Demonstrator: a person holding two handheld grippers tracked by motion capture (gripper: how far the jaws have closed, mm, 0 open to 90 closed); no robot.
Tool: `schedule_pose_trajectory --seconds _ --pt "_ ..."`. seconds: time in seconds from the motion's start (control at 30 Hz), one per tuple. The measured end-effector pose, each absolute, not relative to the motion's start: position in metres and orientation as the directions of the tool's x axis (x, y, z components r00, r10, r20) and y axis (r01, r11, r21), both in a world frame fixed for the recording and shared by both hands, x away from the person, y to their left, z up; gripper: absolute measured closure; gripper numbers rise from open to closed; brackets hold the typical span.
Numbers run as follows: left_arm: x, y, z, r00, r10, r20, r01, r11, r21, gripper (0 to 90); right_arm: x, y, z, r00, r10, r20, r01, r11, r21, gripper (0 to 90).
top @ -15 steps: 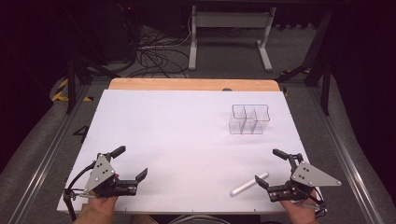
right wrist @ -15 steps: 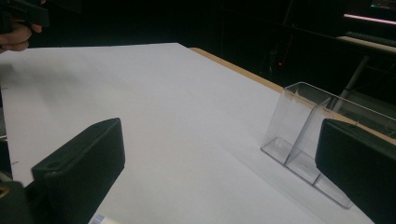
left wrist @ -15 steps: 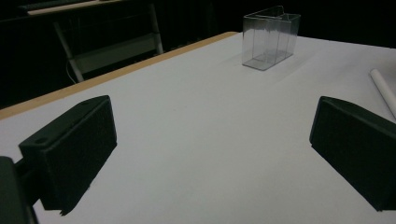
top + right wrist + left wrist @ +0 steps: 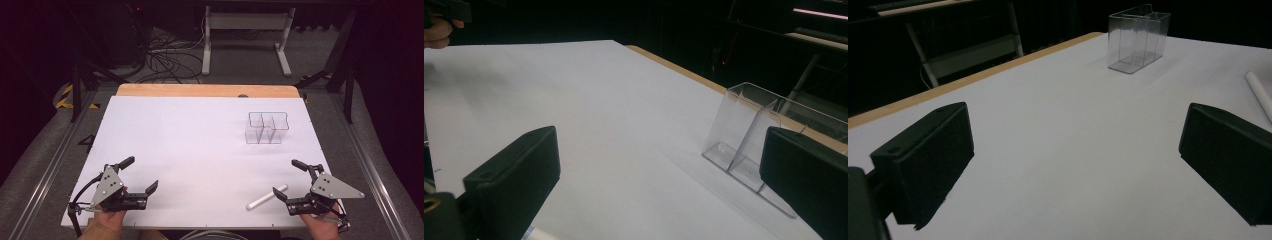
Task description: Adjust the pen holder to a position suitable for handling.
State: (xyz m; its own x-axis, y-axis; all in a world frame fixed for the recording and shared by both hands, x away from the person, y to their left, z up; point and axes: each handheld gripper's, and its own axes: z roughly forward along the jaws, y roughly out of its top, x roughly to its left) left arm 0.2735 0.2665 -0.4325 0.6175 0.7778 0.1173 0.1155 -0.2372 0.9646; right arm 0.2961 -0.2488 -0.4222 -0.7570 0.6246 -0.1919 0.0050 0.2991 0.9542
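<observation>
High view: left gripper point(image 4: 142, 174) and right gripper point(image 4: 288, 179) sitting low on the table point(image 4: 190, 145), both spread apart, gripping nothing. White tube point(image 4: 267, 197) lying just beside the right gripper. Left gripper view: clear box point(image 4: 1138, 38) standing far ahead. Right gripper view: box ahead right.

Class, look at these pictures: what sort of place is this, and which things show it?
Probably a lab or recording studio: a white-covered table in a dark room, loose cables on grey carpet, and a hand-held gripper beside a white marker.
</observation>
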Motion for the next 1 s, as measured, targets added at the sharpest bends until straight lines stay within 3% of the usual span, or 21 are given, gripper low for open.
schedule_pose_trajectory --seconds 1.0 --pt "0.275 0.267 -0.433 0.616 0.780 0.110 0.134 -0.241 0.961 2.1 0.327 -0.239 -0.399 -0.770 0.614 -0.173 0.053 0.333 0.942 6.4"
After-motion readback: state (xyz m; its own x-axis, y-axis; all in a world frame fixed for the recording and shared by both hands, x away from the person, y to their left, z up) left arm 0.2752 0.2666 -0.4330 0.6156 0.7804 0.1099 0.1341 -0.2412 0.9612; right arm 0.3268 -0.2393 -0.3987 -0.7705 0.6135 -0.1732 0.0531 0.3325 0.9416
